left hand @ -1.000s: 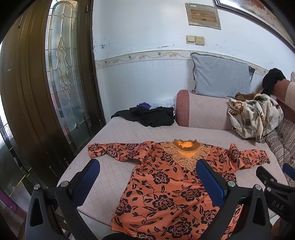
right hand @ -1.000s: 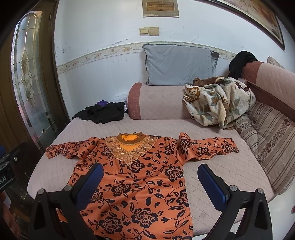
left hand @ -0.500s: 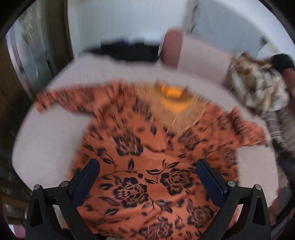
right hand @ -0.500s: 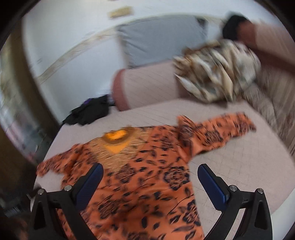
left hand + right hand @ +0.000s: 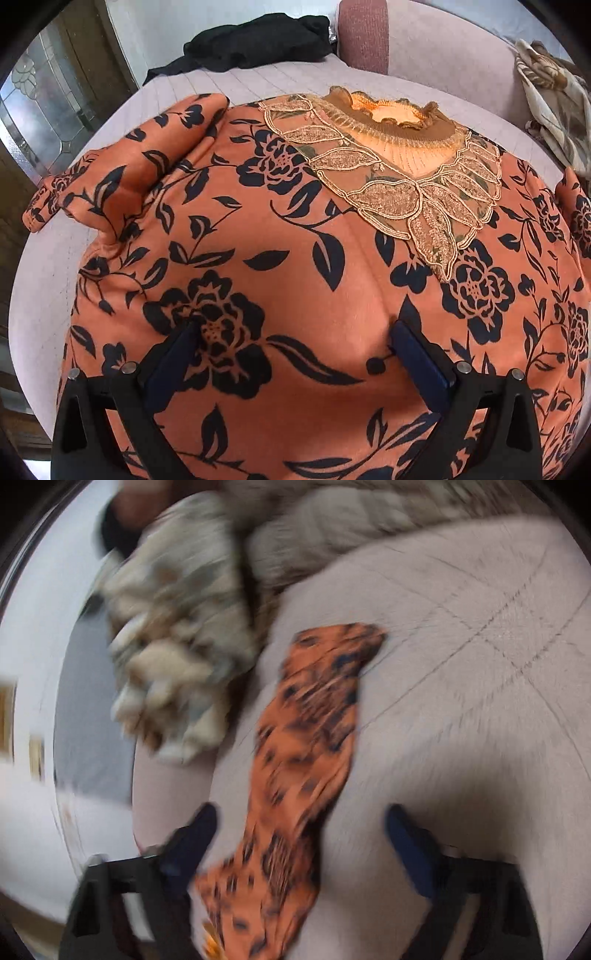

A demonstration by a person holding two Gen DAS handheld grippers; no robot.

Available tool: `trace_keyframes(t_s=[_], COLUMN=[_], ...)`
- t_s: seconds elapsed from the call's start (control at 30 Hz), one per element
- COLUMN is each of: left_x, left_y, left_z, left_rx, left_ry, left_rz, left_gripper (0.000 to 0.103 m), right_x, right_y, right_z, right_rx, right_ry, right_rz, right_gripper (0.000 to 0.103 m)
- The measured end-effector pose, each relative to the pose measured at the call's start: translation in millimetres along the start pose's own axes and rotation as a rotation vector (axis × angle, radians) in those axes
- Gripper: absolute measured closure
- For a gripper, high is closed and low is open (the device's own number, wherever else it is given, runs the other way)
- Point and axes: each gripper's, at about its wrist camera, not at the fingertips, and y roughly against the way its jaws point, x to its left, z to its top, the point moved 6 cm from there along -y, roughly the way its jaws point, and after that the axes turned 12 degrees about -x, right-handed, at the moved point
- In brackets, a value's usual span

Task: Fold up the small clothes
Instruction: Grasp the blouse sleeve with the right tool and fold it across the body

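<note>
Left hand-held gripper [image 5: 295, 343]: jaws wide apart, one blue finger [image 5: 173, 354] either side of a black flower, tips right down at the cloth; whether they touch it I can't tell, nothing pinched.
Right hand-held gripper [image 5: 301, 823]: picture badly blurred, view rolled sideways; jaws apart and just been closing in a little, the sleeve running up between the two fingers, pads not pressing on it.
Orange blouse [image 5: 314, 258]: one, orange with black flowers, spread flat, front up, on the sofa bed; it fills the left wrist view.
Collar [image 5: 391, 122]: one gold embroidered yoke at the blouse's far end, beyond the left gripper's fingers.
Sleeves: two; left sleeve [image 5: 122, 162] bent and lying out from the blouse's left shoulder, right sleeve [image 5: 314, 716] stretched straight on the bare cover.
Sofa bed [image 5: 48, 258]: one, pale pink quilted cover, under the blouse.
Black clothes [image 5: 255, 40]: one dark heap, past the blouse's collar, at the back edge.
Floral cloth [image 5: 173, 657]: one crumpled cream bundle, beyond the blouse's right sleeve.
Bolster [image 5: 364, 33]: one pink roll, behind the collar, beside the black heap.
</note>
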Motion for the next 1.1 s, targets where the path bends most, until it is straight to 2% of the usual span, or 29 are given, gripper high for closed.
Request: trace_keyframes(t_s=[0.07, 0.23, 0.3, 0.37, 0.43, 0.47, 0.53, 0.63, 0.77, 0.9, 0.97, 1.0, 1.1], left_x=[1.3, -2.0, -1.3, -3.2, -3.1, -2.6, 1.0, 9.7, 41.1, 81.4, 100.0, 110.8, 126.3], left_y=[1.8, 9.8, 11.8, 13.7, 15.0, 19.5, 30.7, 55.9, 67.3, 69.1, 61.1, 56.3, 45.9], left_z=[2.7, 3.1, 5.1, 8.8, 15.7, 21.2, 35.3, 61.1, 71.6, 67.6, 60.2, 57.1, 57.6], left_rx=[-0.013, -0.047, -0.03, -0.006, 0.005, -0.02, -0.087, -0.189, -0.252, -0.254, -0.242, -0.238, -0.236], left_ry=[0.016, 0.034, 0.04, 0.036, 0.025, 0.017, -0.005, -0.01, 0.052, 0.144, 0.2, 0.229, 0.273], left_rz=[-0.002, 0.01, 0.003, 0.001, -0.003, 0.003, 0.038, 0.085, 0.153, 0.24, 0.256, 0.257, 0.273], left_gripper=[0.0, 0.0, 0.0, 0.0, 0.0, 0.0, 0.0, 0.0, 0.0, 0.0, 0.0, 0.0, 0.0], right_x=[4.7, 20.6, 22.9, 18.5, 10.5, 11.0, 25.3, 78.4, 159.8, 213.6, 222.4, 224.6, 219.2], right_y=[-9.7, -50.8, -59.8, -68.5, -70.2, -66.5, -49.7, -21.6, 33.6, 79.1, 83.4, 80.2, 71.8], right_z=[19.3, 50.0, 53.4, 58.6, 62.0, 62.2, 58.0, 43.1, -16.7, -122.6, -173.7, -208.0, -282.8], right_rx=[-0.052, -0.093, -0.101, -0.102, -0.097, -0.106, -0.128, -0.147, -0.066, 0.11, 0.215, 0.284, 0.435], right_ry=[0.008, 0.078, 0.154, 0.184, 0.134, 0.108, 0.137, 0.236, 0.359, 0.472, 0.49, 0.497, 0.493], right_rz=[0.015, -0.021, -0.056, -0.072, -0.047, -0.022, 0.012, 0.125, 0.345, 0.516, 0.551, 0.557, 0.56], right_gripper=[0.027, 0.031, 0.044, 0.083, 0.095, 0.095, 0.096, 0.097, 0.097, 0.097, 0.097, 0.097, 0.097])
